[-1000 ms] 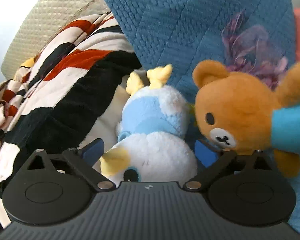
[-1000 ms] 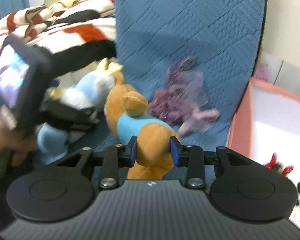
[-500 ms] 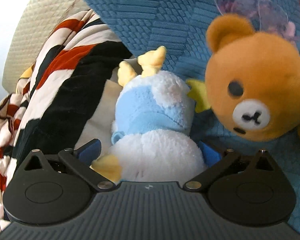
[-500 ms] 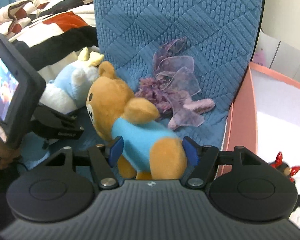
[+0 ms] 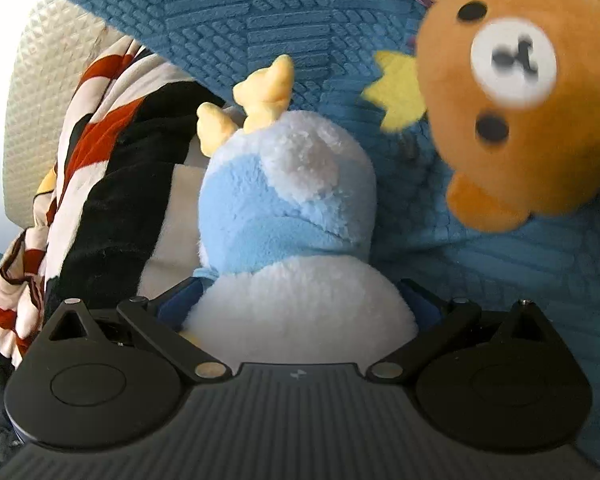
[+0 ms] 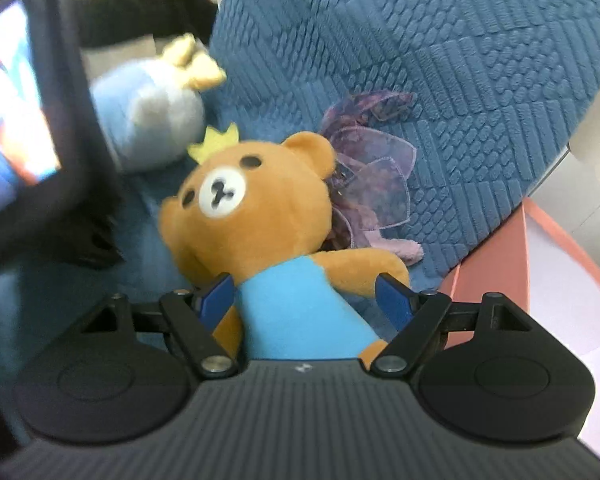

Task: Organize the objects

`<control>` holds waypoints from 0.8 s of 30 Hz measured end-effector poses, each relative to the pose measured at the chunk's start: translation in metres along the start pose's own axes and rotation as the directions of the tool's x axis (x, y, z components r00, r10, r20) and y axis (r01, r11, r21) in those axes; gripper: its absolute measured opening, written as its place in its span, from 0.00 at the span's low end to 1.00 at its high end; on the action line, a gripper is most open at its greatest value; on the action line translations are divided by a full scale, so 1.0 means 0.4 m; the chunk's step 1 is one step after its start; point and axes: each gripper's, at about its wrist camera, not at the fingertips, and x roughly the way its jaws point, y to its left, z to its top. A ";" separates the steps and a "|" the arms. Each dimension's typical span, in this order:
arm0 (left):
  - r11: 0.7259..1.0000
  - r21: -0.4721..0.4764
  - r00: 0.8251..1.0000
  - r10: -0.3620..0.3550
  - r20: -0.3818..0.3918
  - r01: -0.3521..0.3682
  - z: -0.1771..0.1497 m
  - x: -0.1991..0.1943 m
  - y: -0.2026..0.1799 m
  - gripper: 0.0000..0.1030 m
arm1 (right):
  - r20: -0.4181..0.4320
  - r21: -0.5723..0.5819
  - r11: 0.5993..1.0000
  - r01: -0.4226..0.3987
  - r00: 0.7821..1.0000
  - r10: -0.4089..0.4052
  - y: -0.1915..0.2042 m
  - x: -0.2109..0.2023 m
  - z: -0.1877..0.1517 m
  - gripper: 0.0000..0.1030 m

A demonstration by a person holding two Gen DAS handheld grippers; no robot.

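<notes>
A blue and white plush bird (image 5: 288, 216) with yellow feet lies on the blue quilted seat (image 5: 480, 272). My left gripper (image 5: 298, 306) has its jaws wide apart around the bird's white body, the blue pads (image 5: 180, 304) at its sides. A brown teddy bear in a light blue shirt (image 6: 260, 208) lies on its back on the seat. My right gripper (image 6: 304, 292) has its jaws wide apart around the bear's shirt. The bear's head (image 5: 516, 92) shows in the left wrist view. The bird (image 6: 148, 116) shows behind the bear in the right wrist view.
A purple gauzy plush (image 6: 372, 184) lies against the blue quilted backrest (image 6: 440, 48). A striped red, black and white blanket (image 5: 96, 184) is heaped at the left. A pink box edge (image 6: 496, 252) stands at the right. The left gripper's screen (image 6: 16, 108) fills the left.
My right gripper has opened from its grip on the bear's leg and now straddles its torso. The bear has turned face up. My left gripper has pushed further onto the bird.
</notes>
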 end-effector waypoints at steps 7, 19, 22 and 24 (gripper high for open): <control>0.993 -0.107 0.998 -0.042 0.045 0.047 -0.005 -0.022 0.048 0.89 | -0.046 -0.026 0.999 -0.034 0.998 0.032 0.014 0.052 -0.015 0.80; 0.930 -0.320 0.978 -0.137 0.158 0.182 -0.035 -0.147 0.101 0.66 | -0.031 0.088 0.992 -0.095 0.995 0.098 -0.013 0.022 -0.024 0.58; 0.930 -0.314 0.976 -0.145 0.164 0.191 -0.036 -0.159 0.097 0.65 | -0.021 0.142 0.984 -0.105 0.994 0.110 -0.024 0.002 -0.028 0.50; 0.934 -0.309 0.978 -0.136 0.160 0.181 -0.040 -0.163 0.090 0.66 | -0.011 0.205 0.971 -0.126 0.991 0.131 -0.041 -0.017 -0.035 0.50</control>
